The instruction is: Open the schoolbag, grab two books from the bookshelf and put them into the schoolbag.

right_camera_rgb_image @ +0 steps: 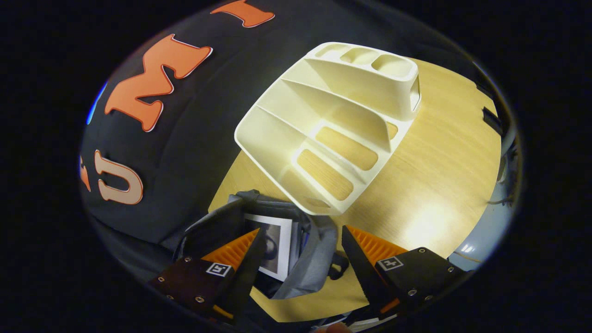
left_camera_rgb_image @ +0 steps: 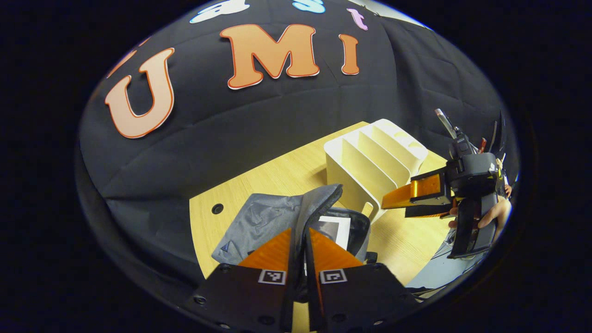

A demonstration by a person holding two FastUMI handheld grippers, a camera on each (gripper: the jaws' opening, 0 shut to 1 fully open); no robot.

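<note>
A grey schoolbag [left_camera_rgb_image: 263,217] lies open on the wooden table [left_camera_rgb_image: 286,171], with a book [left_camera_rgb_image: 336,229] showing inside its mouth. My left gripper [left_camera_rgb_image: 300,233] is shut on the bag's raised flap, and the fabric stands up between the two fingers. The white bookshelf [left_camera_rgb_image: 370,159] stands just behind the bag. In the right gripper view its slots [right_camera_rgb_image: 323,129] look bare. My right gripper [right_camera_rgb_image: 300,236] hangs open above the schoolbag [right_camera_rgb_image: 310,263] and the book [right_camera_rgb_image: 275,245]. In the left gripper view the right gripper [left_camera_rgb_image: 397,203] sits beside the shelf, held by a hand [left_camera_rgb_image: 495,212].
The black cloth wall [left_camera_rgb_image: 231,129] runs close behind the table and shelf. A round hole [left_camera_rgb_image: 217,208] sits in the tabletop left of the bag. Bare wood [right_camera_rgb_image: 439,152] stretches to the right of the shelf up to the table's edge.
</note>
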